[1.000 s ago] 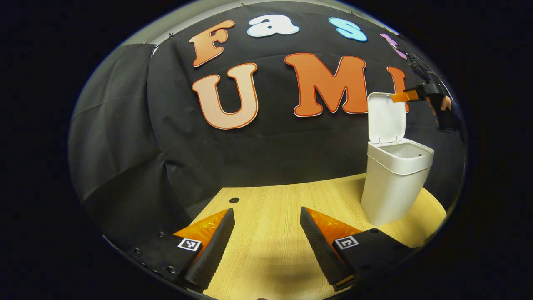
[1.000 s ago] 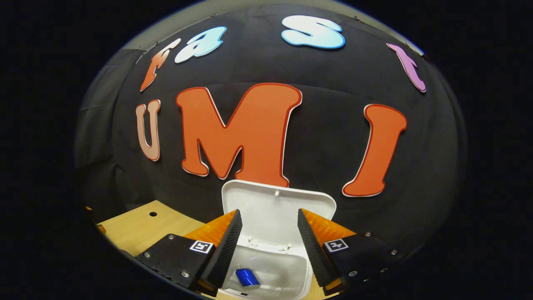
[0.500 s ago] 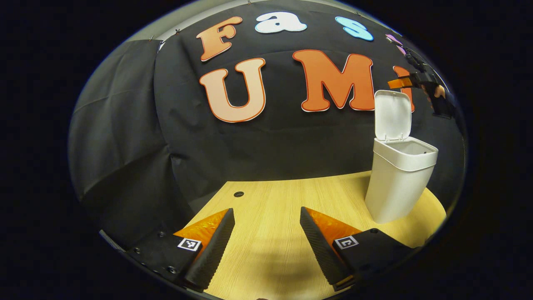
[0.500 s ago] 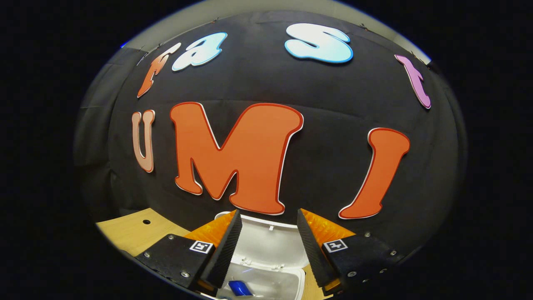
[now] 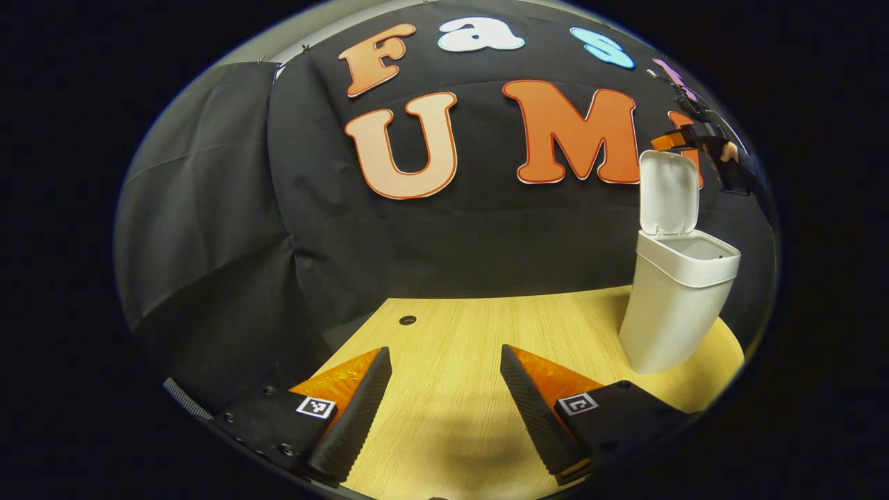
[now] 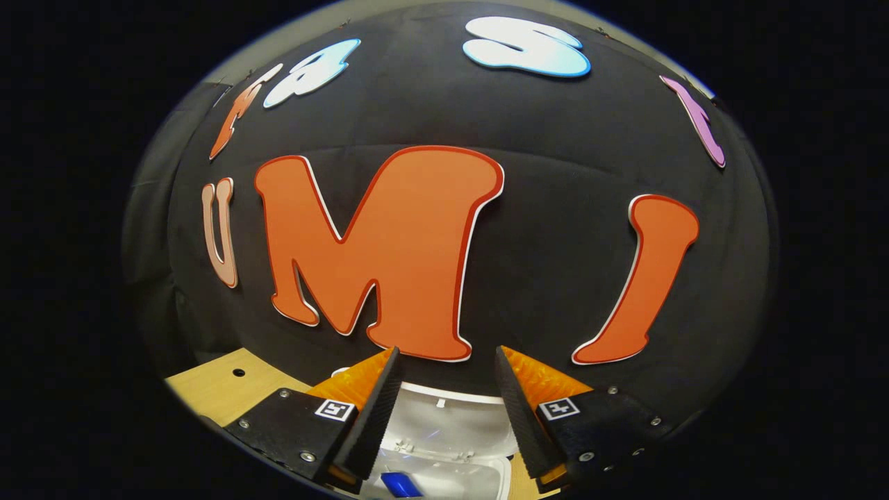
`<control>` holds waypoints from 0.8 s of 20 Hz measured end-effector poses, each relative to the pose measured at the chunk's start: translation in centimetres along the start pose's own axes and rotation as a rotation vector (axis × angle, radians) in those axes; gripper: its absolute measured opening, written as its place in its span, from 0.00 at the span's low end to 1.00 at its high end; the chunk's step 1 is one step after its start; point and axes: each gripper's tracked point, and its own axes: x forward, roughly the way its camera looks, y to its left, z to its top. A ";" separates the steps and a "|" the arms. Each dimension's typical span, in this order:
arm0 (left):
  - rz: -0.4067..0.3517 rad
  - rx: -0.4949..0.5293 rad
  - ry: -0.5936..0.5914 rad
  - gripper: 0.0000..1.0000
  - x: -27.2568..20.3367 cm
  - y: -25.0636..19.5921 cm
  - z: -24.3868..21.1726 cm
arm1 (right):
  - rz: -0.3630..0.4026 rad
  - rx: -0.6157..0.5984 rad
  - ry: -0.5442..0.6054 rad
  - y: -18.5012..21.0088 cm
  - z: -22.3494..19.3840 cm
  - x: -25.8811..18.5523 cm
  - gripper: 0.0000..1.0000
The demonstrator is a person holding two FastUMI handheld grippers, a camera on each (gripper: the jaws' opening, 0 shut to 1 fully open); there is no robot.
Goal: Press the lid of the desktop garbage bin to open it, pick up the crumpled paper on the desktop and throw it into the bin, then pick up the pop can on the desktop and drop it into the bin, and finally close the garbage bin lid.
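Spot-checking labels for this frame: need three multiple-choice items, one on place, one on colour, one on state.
1. Where on the table does the bin stand in the left gripper view?
A. far right
B. far left
C. centre, between the fingers

2. What colour is the pop can seen inside the bin?
A. red
B. blue
C. green

3. How is the bin lid?
A. shut flat
C. lying on the table
B. raised upright on its hinge

Answers: 1 A, the bin sits at the table's right edge, beyond the left gripper. 2 B, a blue can shows in the bin below the right gripper. 3 B, the lid stands up above the open rim.
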 end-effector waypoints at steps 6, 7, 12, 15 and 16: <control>-0.030 0.001 -0.004 1.00 0.4 -0.4 0.1 | 0.014 0.032 0.025 0.5 -1.0 -2.6 0.79; -0.038 0.002 -0.005 1.00 0.6 -0.5 0.1 | 0.016 0.024 0.030 0.7 -1.1 -3.5 0.79; -0.086 0.012 -0.028 1.00 1.3 -1.0 1.0 | 0.008 -0.018 0.054 1.2 -2.0 -5.7 0.80; -0.108 0.009 -0.038 1.00 1.8 -0.9 1.2 | 0.001 -0.016 0.081 1.5 -3.1 -7.2 0.80; -0.113 0.009 -0.038 1.00 2.0 -0.9 1.3 | -0.001 -0.011 0.090 1.7 -3.5 -7.6 0.80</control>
